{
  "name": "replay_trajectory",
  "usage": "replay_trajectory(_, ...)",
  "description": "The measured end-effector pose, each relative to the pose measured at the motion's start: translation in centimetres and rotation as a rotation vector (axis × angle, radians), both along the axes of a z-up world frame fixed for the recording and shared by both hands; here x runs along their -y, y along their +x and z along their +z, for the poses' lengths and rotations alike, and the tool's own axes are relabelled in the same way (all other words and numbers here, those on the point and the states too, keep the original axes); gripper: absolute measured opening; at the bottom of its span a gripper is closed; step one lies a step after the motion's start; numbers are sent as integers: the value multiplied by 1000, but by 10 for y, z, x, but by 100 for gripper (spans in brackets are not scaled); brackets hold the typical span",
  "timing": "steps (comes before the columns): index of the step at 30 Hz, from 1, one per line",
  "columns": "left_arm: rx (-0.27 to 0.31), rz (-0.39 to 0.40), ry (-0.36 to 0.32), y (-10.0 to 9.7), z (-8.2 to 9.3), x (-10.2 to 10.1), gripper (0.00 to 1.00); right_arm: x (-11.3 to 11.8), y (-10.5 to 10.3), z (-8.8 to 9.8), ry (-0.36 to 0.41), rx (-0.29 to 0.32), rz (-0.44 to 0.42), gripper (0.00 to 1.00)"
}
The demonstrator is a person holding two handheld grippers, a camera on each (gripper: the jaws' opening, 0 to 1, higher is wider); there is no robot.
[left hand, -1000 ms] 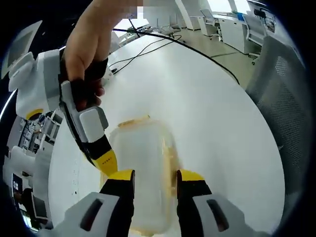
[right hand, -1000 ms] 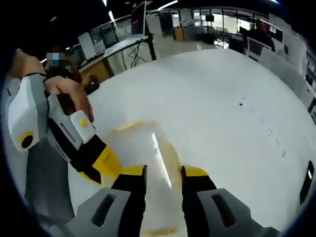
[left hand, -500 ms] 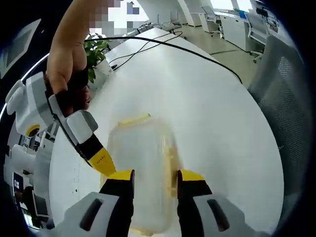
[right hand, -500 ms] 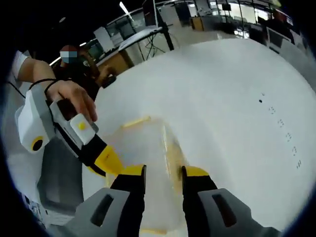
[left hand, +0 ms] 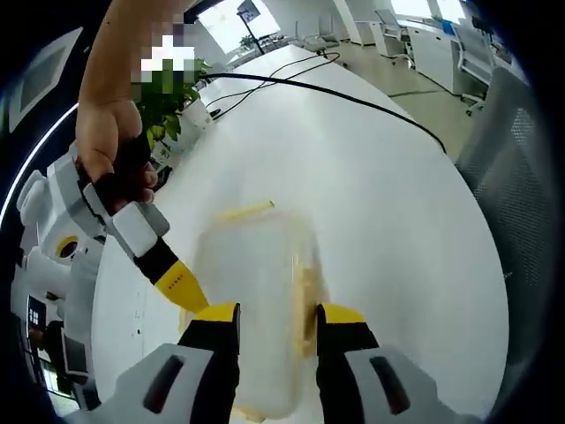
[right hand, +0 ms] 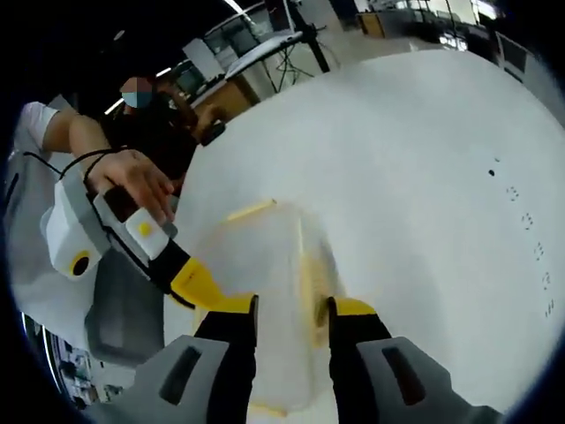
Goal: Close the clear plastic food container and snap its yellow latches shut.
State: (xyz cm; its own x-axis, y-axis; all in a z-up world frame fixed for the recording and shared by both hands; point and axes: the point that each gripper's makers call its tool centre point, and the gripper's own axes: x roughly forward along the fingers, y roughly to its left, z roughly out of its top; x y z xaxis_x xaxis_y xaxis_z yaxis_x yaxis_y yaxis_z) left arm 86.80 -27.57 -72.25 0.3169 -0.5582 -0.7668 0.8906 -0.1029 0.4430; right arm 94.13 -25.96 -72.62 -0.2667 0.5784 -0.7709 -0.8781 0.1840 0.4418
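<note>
A clear plastic food container (left hand: 256,300) lies lengthwise on the white table (left hand: 388,221). It has a yellow latch at its far end (left hand: 245,212) and another along its right side (left hand: 305,296). My left gripper (left hand: 278,314) is over its near half, jaws open a little, with clear plastic showing in the gap. The right gripper (left hand: 187,294), held in a hand, slants in from the left with its yellow tip at the container's left edge. In the right gripper view, my right gripper (right hand: 282,305) is open over the container (right hand: 265,291), with the left gripper (right hand: 199,281) at the left edge. Whether any tip touches the lid is unclear.
A black cable (left hand: 353,93) crosses the far table, and a potted plant (left hand: 172,115) stands at its back left. A grey mesh chair (left hand: 521,177) is beside the right edge. A person (right hand: 150,124) sits beyond the table. Small dark marks (right hand: 530,238) dot the table's right side.
Both cameras have tilted, so the room behind has shifted and the plant has come into view. The container keeps its place between each pair of jaws, and the jaw gaps look the same.
</note>
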Motion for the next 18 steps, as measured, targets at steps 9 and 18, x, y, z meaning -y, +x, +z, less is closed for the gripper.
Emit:
replay_trajectory(9, 72, -30, 22, -1, -1, -2, 29, 0, -1, 1, -25, -15, 30, 28)
replay_trajectory(18, -10, -13, 3, 1, 2, 0, 28, 0, -1, 2, -21, -14, 32, 28)
